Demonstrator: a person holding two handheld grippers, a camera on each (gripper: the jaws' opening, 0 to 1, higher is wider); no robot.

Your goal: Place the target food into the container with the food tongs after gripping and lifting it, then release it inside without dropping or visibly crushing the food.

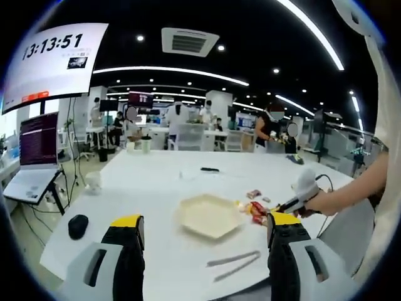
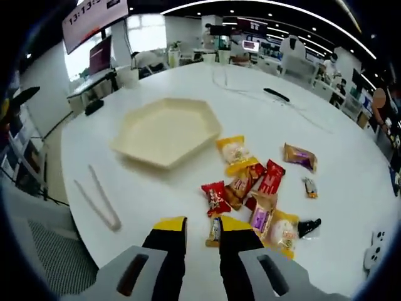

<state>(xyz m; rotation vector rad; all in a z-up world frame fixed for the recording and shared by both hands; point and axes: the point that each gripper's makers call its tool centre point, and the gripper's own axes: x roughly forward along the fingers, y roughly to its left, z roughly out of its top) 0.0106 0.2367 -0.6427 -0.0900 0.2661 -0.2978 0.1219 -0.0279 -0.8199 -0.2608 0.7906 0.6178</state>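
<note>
A: Desk (image 2: 351, 188), hexagonal tray (image 2: 166, 132), snack pile (image 2: 250, 188)?
B: Yes. Tongs (image 2: 98, 197) lie left of the right gripper (image 2: 202, 229), long axis running away; that gripper's nearer.
A: Jaws?
B: Right narrow, nothing held; left gripper (image 1: 205, 227) wide, nothing held.
</note>
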